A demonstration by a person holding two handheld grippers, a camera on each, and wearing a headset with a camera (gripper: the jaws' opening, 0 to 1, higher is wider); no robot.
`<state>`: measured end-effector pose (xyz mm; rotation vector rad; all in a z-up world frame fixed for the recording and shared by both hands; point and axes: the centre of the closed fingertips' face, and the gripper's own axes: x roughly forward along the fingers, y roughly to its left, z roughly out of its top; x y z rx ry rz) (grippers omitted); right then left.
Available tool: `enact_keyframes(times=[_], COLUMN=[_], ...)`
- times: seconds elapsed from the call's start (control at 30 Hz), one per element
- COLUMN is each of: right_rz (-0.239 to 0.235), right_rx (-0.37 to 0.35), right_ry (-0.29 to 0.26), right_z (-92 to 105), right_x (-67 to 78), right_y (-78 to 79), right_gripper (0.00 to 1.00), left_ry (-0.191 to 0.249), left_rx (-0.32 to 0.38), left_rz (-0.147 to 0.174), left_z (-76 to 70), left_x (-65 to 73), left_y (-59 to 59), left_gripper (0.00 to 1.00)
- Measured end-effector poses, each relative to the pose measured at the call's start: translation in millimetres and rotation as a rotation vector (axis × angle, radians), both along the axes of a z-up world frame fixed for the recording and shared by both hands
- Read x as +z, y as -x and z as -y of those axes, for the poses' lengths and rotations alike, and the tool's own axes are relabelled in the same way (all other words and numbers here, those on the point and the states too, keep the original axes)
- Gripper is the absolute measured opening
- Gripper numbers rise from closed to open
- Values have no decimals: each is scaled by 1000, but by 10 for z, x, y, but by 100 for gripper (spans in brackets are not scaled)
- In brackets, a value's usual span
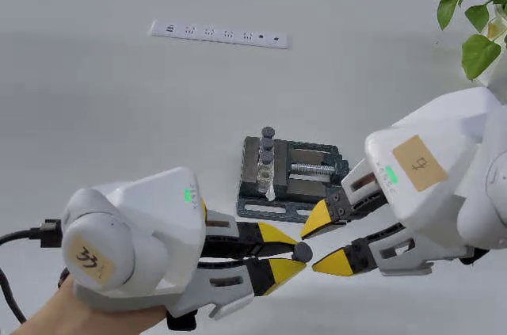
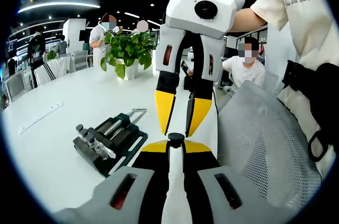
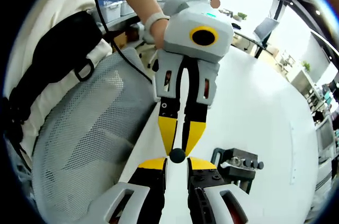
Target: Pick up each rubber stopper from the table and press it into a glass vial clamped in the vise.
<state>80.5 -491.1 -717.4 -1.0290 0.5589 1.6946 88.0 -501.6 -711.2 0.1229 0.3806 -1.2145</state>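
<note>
Left hand-held gripper (image 2: 176, 147) is clamped on one dark rubber stopper (image 1: 301, 252) at its very tips, above the surface (image 1: 119, 113). Right hand-held gripper (image 3: 177, 163) faces it nose to nose, jaws spread, tips flanking the same stopper without visibly pinching it. It looks like a handover or a re-grip. Key relation: the vise (image 1: 305, 184) sits just beyond the meeting point, away from the person, slightly nearer the right gripper. The glass vials (image 1: 265, 177) stand upright in a row running away from the person, several already capped. Can't tell which is open. The stopper has to go forward, then straight down the vial's axis.
</note>
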Motion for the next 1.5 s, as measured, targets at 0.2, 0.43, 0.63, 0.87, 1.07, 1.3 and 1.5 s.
enact_keyframes(times=[0.2,0.43,0.63,0.87,1.07,1.3,1.5], right_rz=[2,5,9,8,18,28,45], right_rx=[9,39,74,94,126,135,143], right_ry=[-1,-1,1,3,16,20,29], right_z=[5,7,12,23,29,18,15], right_x=[8,17,15,28,42,64,81], right_y=[8,29,57,76,108,103,80], right_gripper=[8,8,8,7,7,8,8], left_ry=[0,-2,-2,1,1,17,17], left_rx=[-9,-24,-49,-71,-95,-91,-90], left_rz=[-4,-12,-26,-38,-45,-63,-59], left_z=[11,28,33,48,59,64,57], left_x=[-10,-7,-15,-8,5,36,47], left_y=[6,17,28,39,63,59,36], left_gripper=[5,5,5,5,5,5,5])
